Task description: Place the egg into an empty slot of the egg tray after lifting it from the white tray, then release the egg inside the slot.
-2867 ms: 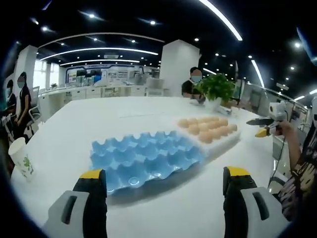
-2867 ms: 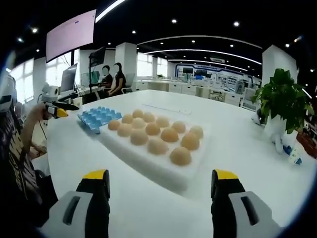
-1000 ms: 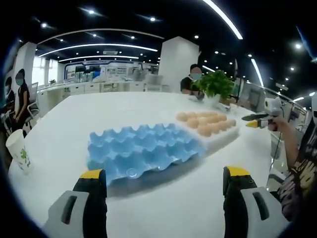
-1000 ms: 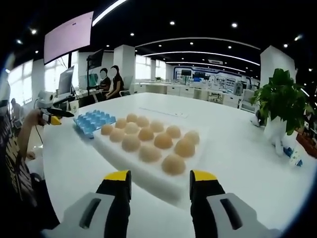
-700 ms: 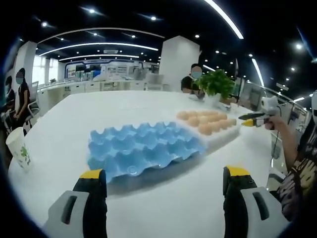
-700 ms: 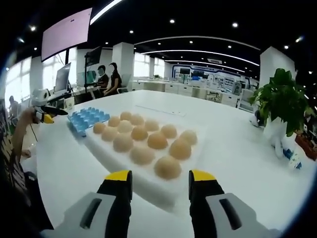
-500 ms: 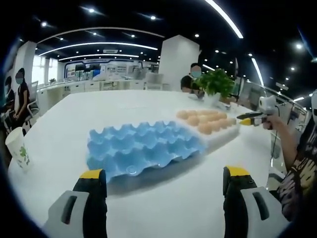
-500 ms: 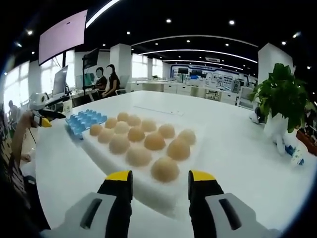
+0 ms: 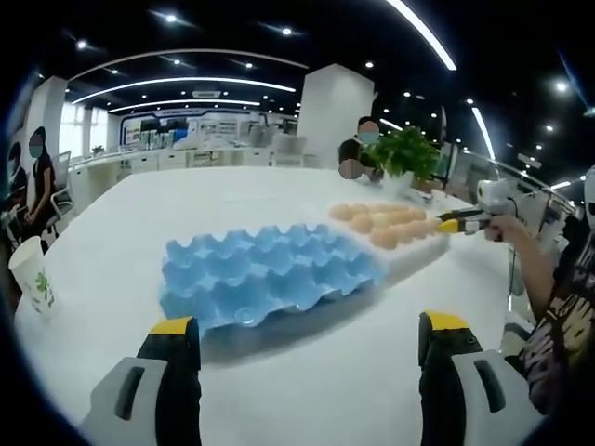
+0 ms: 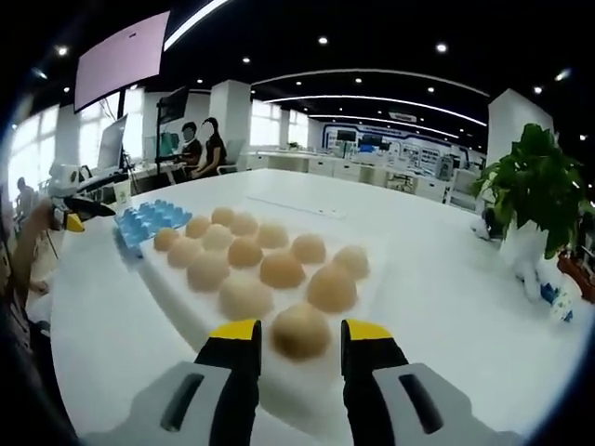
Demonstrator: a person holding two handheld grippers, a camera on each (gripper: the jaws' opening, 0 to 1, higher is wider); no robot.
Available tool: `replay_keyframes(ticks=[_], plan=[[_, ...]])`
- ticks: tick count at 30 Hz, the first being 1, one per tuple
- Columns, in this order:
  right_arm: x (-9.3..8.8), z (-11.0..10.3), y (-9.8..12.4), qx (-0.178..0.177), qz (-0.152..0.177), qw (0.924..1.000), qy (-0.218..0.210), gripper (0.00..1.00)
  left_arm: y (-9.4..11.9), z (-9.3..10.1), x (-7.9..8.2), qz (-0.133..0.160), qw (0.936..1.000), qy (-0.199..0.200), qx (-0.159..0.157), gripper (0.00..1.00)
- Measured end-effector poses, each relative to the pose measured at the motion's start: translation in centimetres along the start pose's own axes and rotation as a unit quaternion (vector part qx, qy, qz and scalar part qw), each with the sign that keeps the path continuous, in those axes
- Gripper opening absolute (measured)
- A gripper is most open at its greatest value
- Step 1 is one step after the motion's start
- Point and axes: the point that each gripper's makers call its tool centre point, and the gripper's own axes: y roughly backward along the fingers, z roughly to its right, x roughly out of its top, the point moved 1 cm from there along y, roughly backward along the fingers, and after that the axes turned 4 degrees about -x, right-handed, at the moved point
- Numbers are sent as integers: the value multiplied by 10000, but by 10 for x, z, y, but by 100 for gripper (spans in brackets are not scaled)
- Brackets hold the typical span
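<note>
In the right gripper view a white tray (image 10: pixel 383 269) holds several brown eggs in rows. The nearest egg (image 10: pixel 299 331) sits on the tray between the yellow tips of my right gripper (image 10: pixel 300 333), whose jaws stand close on either side of it with slim gaps. The blue egg tray (image 9: pixel 265 279) lies in front of my left gripper (image 9: pixel 309 323), which is wide open and holds nothing; its slots are bare. In the left gripper view, beyond the blue tray, the white tray (image 9: pixel 418 253) carries the eggs (image 9: pixel 383 237), and the right gripper (image 9: pixel 454 224) reaches over its far corner.
All lies on a large white table (image 9: pixel 139 223). A paper cup (image 9: pixel 33 290) stands at its left edge. A potted plant (image 10: pixel 537 190) stands to the right of the white tray. People sit in the office behind. A person's arm (image 9: pixel 539 279) holds the right gripper.
The right gripper has narrowed its jaws and moved forward and down, so the nearest egg now lies between its tips. The left gripper has stayed open and almost still.
</note>
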Motion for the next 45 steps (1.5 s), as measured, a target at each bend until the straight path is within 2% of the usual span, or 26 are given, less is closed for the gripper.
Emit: replay_keyframes(ticks=[3, 5, 6, 16, 23, 31, 36, 40, 45], plan=[[-1, 1, -4, 21, 70, 9999, -113, 34, 0, 0, 0, 4, 10000, -3, 8, 100], [-2, -4, -5, 163, 116, 9995, -250, 29, 0, 0, -1, -3, 10000, 3, 10, 100], [-2, -2, -4, 114, 142, 9998, -123, 29, 0, 0, -1, -13, 10000, 5, 11, 100], [-2, -2, -4, 118, 205, 9994, -257, 29, -5, 5, -1, -28, 10000, -20, -74, 100], [-1, -4, -8, -201, -579, 9977, -280, 28, -4, 6, -1, -24, 9999, -44, -88, 100], [-2, -7, -7, -293, -715, 9964, -357, 28, 0, 5, -4, -11, 9999, -37, -106, 100], [-2, -9, -6, -313, -696, 9964, -361, 28, 2, 2, -5, 9, 10000, -12, -98, 100], [-2, -12, -4, -352, -529, 9976, -291, 28, 3, 3, -7, 11, 9999, -3, -137, 100], [0, -13, -3, -372, -387, 9974, -489, 28, 7, 0, -8, 15, 9999, 15, -100, 100]])
